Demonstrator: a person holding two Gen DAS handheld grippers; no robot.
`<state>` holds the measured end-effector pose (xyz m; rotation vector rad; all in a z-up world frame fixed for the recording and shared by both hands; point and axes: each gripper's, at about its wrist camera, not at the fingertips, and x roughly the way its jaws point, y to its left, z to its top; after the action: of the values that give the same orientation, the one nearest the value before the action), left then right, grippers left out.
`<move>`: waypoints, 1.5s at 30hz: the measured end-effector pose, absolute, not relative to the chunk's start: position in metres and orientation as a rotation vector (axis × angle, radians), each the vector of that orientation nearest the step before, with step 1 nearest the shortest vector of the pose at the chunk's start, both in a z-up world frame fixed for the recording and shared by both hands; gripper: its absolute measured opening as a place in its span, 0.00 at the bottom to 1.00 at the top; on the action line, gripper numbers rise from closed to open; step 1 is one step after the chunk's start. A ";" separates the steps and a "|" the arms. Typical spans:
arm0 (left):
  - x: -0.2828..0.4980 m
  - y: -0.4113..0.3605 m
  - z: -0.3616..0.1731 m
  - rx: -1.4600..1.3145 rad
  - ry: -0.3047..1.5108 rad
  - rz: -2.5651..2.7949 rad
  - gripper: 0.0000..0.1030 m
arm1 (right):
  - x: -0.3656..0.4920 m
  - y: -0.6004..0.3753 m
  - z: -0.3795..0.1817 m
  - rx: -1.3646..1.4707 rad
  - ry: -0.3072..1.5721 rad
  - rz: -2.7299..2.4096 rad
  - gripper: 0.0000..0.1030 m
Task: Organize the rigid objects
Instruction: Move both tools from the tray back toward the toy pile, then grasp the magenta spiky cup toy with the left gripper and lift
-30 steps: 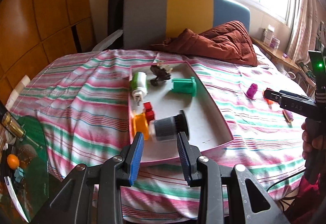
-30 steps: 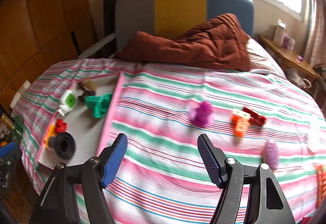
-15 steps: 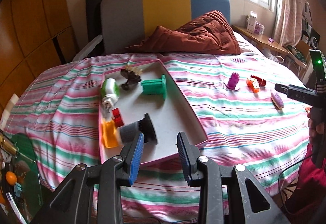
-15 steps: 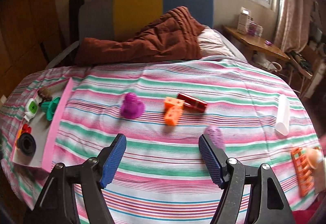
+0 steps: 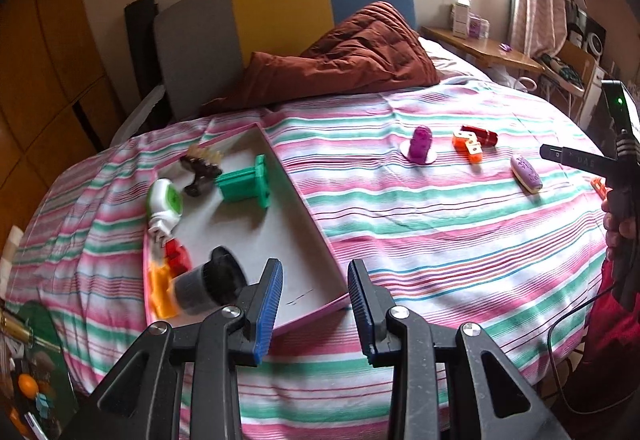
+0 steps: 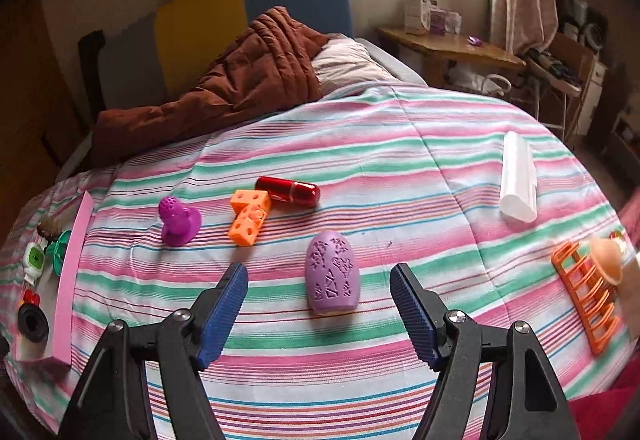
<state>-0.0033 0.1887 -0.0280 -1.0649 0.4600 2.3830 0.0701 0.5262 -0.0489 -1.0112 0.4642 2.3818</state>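
Two grippers hover over the striped bedspread [image 6: 400, 168], both empty with jaws apart. The right gripper [image 6: 318, 310] stands wide just short of the purple oval piece [image 6: 331, 272]. The left gripper [image 5: 315, 304] sits at the near corner of the pink tray [image 5: 312, 216], which lies well left of that piece

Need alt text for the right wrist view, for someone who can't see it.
The open right claw hangs empty over a striped bedspread, jaws framing a lilac patterned oval piece. Beyond lie an orange cube block, red capsule and purple knob.
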 end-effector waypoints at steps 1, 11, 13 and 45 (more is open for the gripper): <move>-0.003 0.193 -0.029 -1.064 0.469 2.377 0.33 | 0.071 0.529 -0.049 -1.011 0.484 2.373 0.72; 0.000 0.238 -0.039 -1.060 0.525 2.296 0.33 | 0.078 0.540 -0.047 -0.984 0.583 2.330 0.73; -0.001 0.245 -0.041 -1.066 0.525 2.276 0.33 | 0.078 0.541 -0.047 -0.985 0.589 2.326 0.73; -0.088 0.345 -0.071 -1.194 0.438 2.118 0.34 | 0.078 0.550 -0.048 -0.973 0.638 2.307 0.75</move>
<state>-0.0881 0.3448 -0.0711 -1.1944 0.4375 2.1180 0.0783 0.5497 -0.0484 -0.9730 0.6385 2.3069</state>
